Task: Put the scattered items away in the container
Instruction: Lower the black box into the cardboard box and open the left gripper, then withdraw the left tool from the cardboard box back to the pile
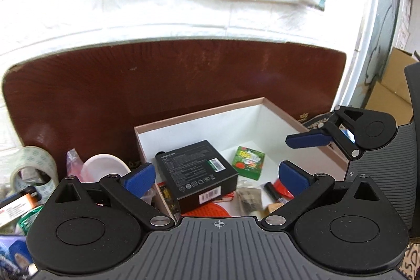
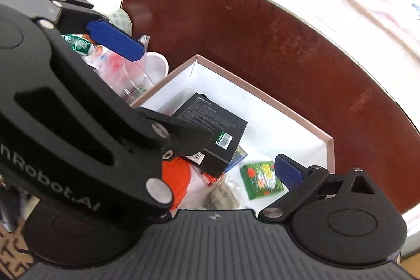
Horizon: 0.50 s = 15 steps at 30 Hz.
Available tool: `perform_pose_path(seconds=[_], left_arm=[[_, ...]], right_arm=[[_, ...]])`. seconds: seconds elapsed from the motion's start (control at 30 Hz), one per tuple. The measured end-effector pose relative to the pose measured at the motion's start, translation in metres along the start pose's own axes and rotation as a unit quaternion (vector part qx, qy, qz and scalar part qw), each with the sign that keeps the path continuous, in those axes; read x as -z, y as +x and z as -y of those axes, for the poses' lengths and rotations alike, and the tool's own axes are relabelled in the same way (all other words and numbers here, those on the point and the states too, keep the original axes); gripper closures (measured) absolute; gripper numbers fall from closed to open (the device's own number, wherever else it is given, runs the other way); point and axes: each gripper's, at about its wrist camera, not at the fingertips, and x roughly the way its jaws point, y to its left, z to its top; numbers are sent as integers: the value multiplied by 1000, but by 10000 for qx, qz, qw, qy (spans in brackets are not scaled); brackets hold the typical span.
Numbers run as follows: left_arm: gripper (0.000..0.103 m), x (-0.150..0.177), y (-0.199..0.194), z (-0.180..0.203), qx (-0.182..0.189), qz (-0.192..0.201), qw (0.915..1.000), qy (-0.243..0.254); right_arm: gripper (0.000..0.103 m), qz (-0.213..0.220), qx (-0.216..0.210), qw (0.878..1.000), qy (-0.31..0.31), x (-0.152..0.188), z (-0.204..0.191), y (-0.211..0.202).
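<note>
Box holds a half-hidden black carton; left gripper fingers apart, right gripper's probably apart too.

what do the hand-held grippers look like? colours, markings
Both alike. Left hand-held gripper: matte black linkage arms with silver pivot pins, blue textured finger pads, grey ribbed body with a white crosshair mark. Right hand-held gripper matches. White "Robot.AI" lettering shows on a black housing in the right wrist view.
</note>
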Motion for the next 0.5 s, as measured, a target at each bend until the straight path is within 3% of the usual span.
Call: perform_pose_path(seconds=[0.33, 0.5], left_arm=[[0, 26, -69, 18, -116, 299, 9995, -29], [0, 48, -102, 21, -131, 256, 9995, -100]], right_arm=[[4, 57, 223, 9983, 532, 10, -29, -53], [4, 265, 199, 9973, 652, 24, -51, -82]])
